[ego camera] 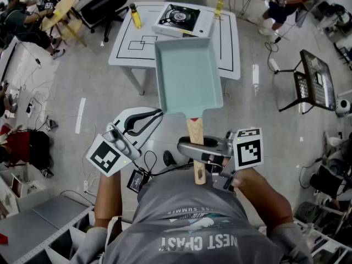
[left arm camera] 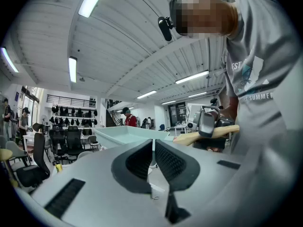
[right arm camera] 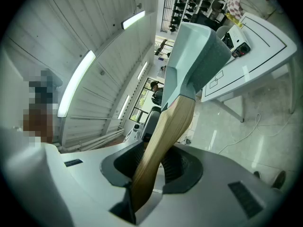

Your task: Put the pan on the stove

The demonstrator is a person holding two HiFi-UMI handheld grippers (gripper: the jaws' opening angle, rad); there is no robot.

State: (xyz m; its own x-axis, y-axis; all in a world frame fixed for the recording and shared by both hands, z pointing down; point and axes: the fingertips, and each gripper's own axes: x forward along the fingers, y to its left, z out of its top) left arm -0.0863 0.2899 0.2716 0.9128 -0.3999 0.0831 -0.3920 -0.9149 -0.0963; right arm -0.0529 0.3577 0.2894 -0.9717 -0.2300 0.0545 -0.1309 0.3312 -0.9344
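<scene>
Grey concrete floor (ego camera: 82,76) lies below me, and further ahead stands a white worktop (ego camera: 231,59) with black lines that carries a square gas stove (ego camera: 179,18). My right tool (right arm camera: 158,150) is clamped on the smooth wooden handle (ego camera: 196,139) of the pan (ego camera: 187,76), and its ribbed dark pads (right arm camera: 179,167) press both sides. I see the pan, rectangular and pale teal, held in the air short of the worktop. My left tool (left arm camera: 153,148) has its jaws together, with nothing between them.
</scene>
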